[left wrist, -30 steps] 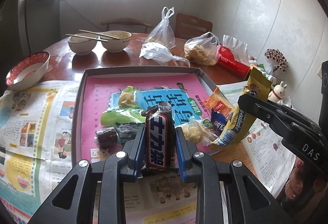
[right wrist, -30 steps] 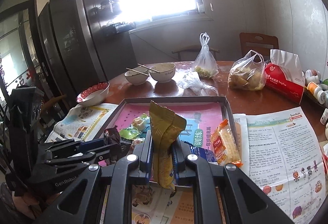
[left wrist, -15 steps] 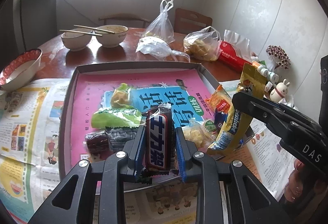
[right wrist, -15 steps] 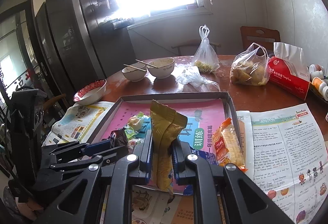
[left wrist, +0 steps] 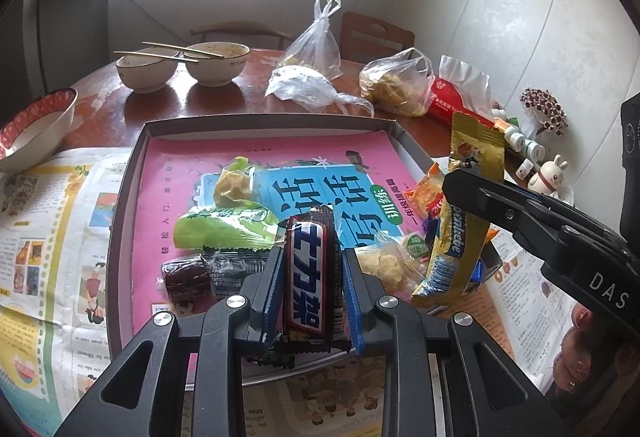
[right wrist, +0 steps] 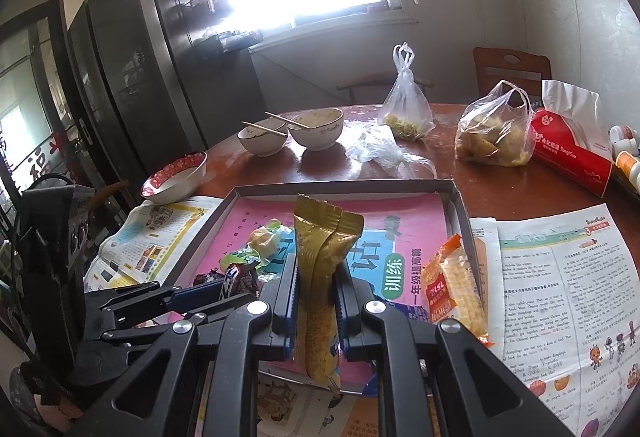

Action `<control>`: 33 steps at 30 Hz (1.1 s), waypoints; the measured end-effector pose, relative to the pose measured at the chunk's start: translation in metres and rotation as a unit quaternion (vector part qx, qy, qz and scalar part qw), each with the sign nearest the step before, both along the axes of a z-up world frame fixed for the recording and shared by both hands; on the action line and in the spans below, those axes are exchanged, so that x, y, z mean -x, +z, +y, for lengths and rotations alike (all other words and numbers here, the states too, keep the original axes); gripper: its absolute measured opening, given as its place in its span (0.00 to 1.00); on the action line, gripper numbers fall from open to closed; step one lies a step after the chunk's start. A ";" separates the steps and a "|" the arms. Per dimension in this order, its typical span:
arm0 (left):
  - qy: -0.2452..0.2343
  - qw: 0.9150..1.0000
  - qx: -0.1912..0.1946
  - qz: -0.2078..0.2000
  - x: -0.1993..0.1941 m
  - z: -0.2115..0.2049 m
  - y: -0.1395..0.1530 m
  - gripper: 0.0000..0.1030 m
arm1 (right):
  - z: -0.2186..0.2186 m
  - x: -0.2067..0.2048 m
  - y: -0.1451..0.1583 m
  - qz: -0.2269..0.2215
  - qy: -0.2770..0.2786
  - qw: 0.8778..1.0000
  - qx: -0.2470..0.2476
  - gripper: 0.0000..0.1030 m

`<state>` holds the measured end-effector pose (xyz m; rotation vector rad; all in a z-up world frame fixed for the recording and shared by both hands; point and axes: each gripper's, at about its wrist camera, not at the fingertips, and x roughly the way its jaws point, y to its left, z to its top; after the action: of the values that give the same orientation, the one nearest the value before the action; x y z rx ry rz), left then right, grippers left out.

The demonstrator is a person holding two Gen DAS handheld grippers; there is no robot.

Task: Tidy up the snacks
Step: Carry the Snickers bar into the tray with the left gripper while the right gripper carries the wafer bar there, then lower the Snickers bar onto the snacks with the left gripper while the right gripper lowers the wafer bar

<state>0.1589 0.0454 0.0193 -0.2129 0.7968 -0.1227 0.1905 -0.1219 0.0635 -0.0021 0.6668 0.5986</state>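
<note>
My left gripper [left wrist: 310, 265] is shut on a brown chocolate bar [left wrist: 308, 273] with blue lettering, held upright above the near edge of a shallow grey tray [left wrist: 132, 173] lined with pink and blue paper. My right gripper [right wrist: 316, 285] is shut on a gold snack packet [right wrist: 320, 269], also upright over the tray's [right wrist: 460, 213] near edge. The packet [left wrist: 464, 221] and right gripper [left wrist: 472, 193] show at the right of the left wrist view. Green packets [left wrist: 224, 229], a dark red sweet [left wrist: 186, 277], a pastry [left wrist: 384, 265] and an orange cracker pack [right wrist: 452, 285] lie in the tray.
Newspaper sheets [left wrist: 40, 237] [right wrist: 560, 297] flank the tray. Behind it on the wooden table stand two bowls with chopsticks [left wrist: 180, 65], a red-rimmed bowl [left wrist: 36, 125], plastic bags of food [left wrist: 396, 85], a red tissue pack [right wrist: 572, 153] and small bottles [left wrist: 520, 145]. A dark fridge [right wrist: 132, 77] stands at the left.
Both grippers have moved a little forward and down toward the tray, still gripping the chocolate bar and the gold packet; the tray now fills more of each view.
</note>
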 end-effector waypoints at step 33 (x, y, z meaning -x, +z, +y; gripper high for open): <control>0.007 1.000 0.000 0.003 -0.004 0.007 -0.005 0.28 | 0.035 -0.026 -0.018 0.034 0.017 0.999 0.014 0.16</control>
<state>0.1631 0.0524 0.0144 -0.2185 0.8004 -0.1093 0.2163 -0.0870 0.0459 -0.0202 0.7429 0.6245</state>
